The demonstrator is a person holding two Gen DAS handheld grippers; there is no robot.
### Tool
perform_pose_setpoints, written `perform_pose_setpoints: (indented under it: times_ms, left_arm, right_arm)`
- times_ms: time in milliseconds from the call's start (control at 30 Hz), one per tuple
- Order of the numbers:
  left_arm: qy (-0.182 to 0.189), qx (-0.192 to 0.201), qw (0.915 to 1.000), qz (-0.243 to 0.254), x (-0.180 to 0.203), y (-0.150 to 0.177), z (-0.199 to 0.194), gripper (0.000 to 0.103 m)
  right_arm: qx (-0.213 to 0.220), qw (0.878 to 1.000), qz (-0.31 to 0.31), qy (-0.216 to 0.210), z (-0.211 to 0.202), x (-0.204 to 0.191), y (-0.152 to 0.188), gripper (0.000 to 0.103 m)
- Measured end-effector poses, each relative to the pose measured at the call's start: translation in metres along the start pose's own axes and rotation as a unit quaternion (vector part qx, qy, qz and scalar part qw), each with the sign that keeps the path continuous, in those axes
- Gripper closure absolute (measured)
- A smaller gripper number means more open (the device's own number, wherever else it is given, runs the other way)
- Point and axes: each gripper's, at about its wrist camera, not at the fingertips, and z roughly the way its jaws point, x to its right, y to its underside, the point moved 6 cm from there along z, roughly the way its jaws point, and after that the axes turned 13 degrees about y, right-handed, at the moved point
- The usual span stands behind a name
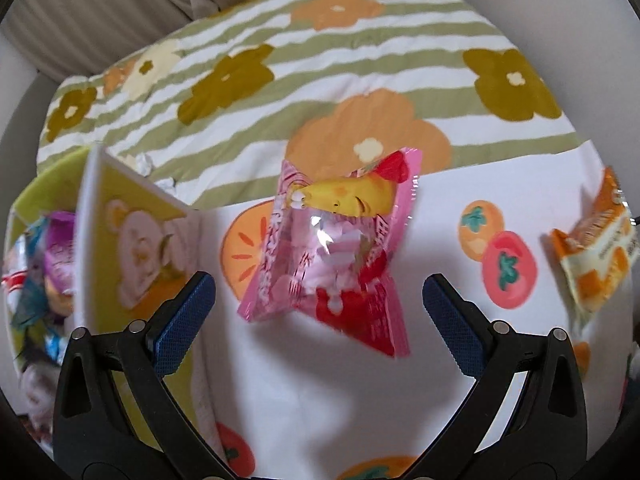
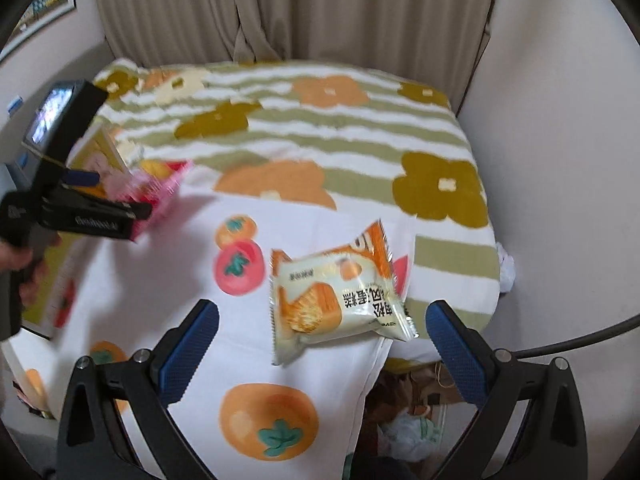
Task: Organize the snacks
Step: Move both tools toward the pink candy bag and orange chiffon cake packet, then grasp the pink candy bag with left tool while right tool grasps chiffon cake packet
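A pink snack packet [image 1: 336, 252] with a yellow cartoon figure lies on the white fruit-print cloth [image 1: 320, 400]. My left gripper [image 1: 318, 280] is open, its blue pads wide apart on either side of the packet's near end, touching nothing. In the right wrist view that packet [image 2: 160, 184] shows at the far left, beside the left gripper [image 2: 108, 196], which a hand [image 2: 24, 272] holds. An orange-and-white cake packet [image 2: 336, 300] lies on the cloth. My right gripper [image 2: 322, 308] stands open around it, pads clear of it. The same packet [image 1: 596, 248] appears at the left view's right edge.
A yellow box [image 1: 132, 240] with a bear picture stands at the left, holding several wrapped snacks [image 1: 52, 264]. A green-striped flower blanket [image 2: 320, 128] covers the far surface, with curtains [image 2: 280, 8] behind. Clutter [image 2: 412, 420] lies below the cloth's right edge.
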Motion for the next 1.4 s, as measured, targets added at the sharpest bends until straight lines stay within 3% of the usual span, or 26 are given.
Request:
perform_pose_setpoints:
  times_ms: [200,333,433,1067,1100,1167,1400]
  left_arm:
    - [0.001,-0.022,0.9997,0.005,-0.007,-0.008,0.031,0.001]
    - [0.008,-0.034,0.9993,0.012,-0.009,-0.009,0.044,0.030]
    - [0.004,-0.028,0.9991,0.032,-0.007,-0.012,0.045,0.033]
    - [0.039,-0.022,0.9984,0.034,0.013,-0.009,0.023,0.036]
    - [0.039,-0.021,0.9984,0.033,0.014,-0.008,0.022,0.036]
    - [0.041,-0.020,0.9985,0.032,0.014,-0.007,0.021,0.036]
    - [0.046,-0.006,0.9985,0.030,0.018,0.000,0.003,0.036]
  right_arm:
    - [-0.017,0.999,-0.034,0.027,0.036,-0.007,0.001,0.000]
    - [-0.023,0.998,-0.047,0.038,0.054,-0.007,-0.002,0.000]
    - [-0.024,0.997,-0.061,0.042,0.062,-0.007,-0.001,0.000]
    - [-0.051,0.996,-0.075,0.014,0.098,-0.017,0.002,0.000]
    - [-0.052,0.996,-0.076,0.012,0.099,-0.018,0.001,0.003]
    - [-0.050,0.995,-0.081,0.004,0.098,-0.023,0.002,0.019]
    - [-0.038,0.996,-0.079,0.012,0.088,-0.024,0.004,0.024]
